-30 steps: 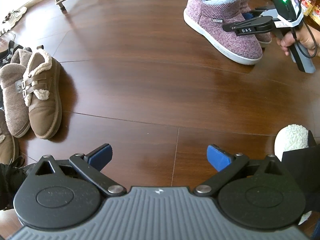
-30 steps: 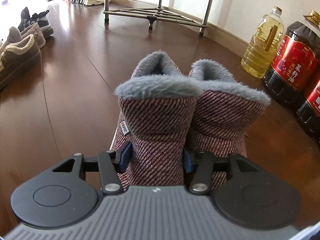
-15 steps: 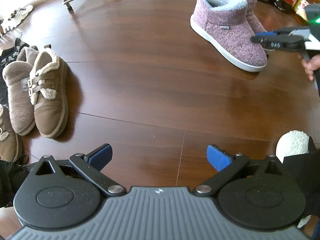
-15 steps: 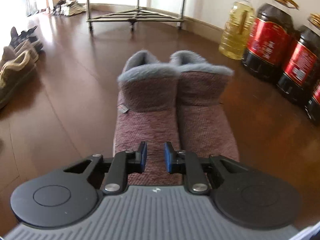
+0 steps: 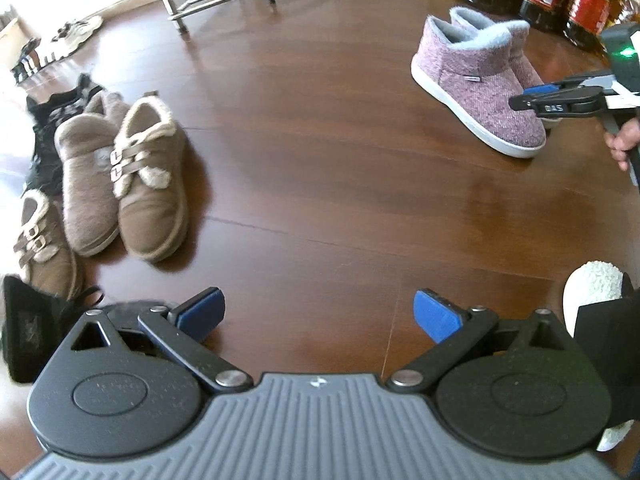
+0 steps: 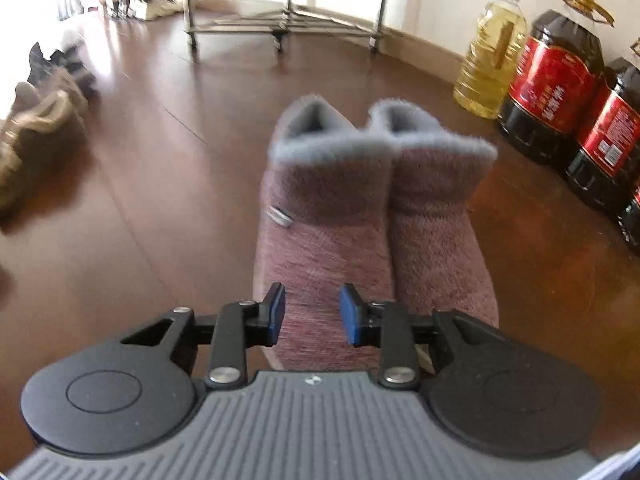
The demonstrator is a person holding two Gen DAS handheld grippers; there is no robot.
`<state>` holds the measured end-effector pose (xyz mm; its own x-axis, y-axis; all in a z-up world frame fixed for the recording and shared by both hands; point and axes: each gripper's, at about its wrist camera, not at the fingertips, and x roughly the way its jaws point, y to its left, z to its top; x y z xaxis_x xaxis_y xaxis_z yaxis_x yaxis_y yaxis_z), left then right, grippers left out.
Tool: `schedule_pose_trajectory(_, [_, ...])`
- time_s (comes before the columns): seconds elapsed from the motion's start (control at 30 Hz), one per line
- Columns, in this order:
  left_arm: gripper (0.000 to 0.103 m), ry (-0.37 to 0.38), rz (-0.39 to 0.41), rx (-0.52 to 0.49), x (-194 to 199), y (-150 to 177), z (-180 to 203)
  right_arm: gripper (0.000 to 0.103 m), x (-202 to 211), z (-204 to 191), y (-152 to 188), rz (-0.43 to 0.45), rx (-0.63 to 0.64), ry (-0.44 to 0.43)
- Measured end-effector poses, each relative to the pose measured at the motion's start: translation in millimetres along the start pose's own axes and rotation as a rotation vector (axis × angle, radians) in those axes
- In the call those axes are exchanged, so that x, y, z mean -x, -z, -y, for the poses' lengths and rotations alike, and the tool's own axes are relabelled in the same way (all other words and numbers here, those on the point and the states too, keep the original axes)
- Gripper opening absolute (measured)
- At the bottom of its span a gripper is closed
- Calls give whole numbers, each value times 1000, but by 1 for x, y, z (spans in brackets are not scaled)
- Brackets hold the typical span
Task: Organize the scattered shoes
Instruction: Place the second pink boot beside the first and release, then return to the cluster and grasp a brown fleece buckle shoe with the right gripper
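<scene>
Pair of purple boots (image 6: 376, 216) w/ grey fleece cuffs is seen standing upright on the wood floor (image 5: 340, 160), side by side & touching, toes toward the right-wrist cam; in left-wrist view the same pair sits far right, near the bottles. Right gripper (image 6: 312, 312) is held just above/behind the toe of the left-hand boot; its blue pads (image 6: 276, 312) are parted w/ a moderate gap, nothing pinched, no contact w/ the boot that can be confirmed. Right gripper is also seen from the left cam at the right edge, gripped by a hand (image 5: 622, 140), tips beside the near boot's toe. Left gripper (image 5: 316, 316) is spread wide over bare floor; nothing is held betw. its pads (image 5: 200, 312).

Brown fleece-lined shoes (image 5: 124, 176) w/ straps are lined up at the left, two touching side by side, a third (image 5: 40, 240) just beside them nearer the cam; dark shoes (image 5: 48, 120) lie behind, partly hidden. A metal rack (image 6: 280, 20) stands at the back by the wall; oil bottle (image 6: 492, 56) & dark red-labelled jugs (image 6: 556, 80) are ranged along the right wall, near the purple pair but apart. A white fleecy item (image 5: 592, 292) is seen at lower right; what it is can't be told.
</scene>
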<state>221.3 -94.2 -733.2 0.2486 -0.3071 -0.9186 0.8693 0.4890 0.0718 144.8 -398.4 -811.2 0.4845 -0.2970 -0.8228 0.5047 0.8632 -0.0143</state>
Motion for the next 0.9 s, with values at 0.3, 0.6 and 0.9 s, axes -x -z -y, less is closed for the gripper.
schedule_pose_trajectory(0.3, [102,-49,-2,223,34,74,-54,37,23,-82,-30,-81,178,-314])
schedule_pose_trajectory(0.6, [102,-48,104,445,69,128,-110,38,47,-214,-98,-74,555,-507])
schedule_pose_trajectory(0.9, [102,-104,140,438,114,114,-152,49,74,-345,-156,-76,658,-649])
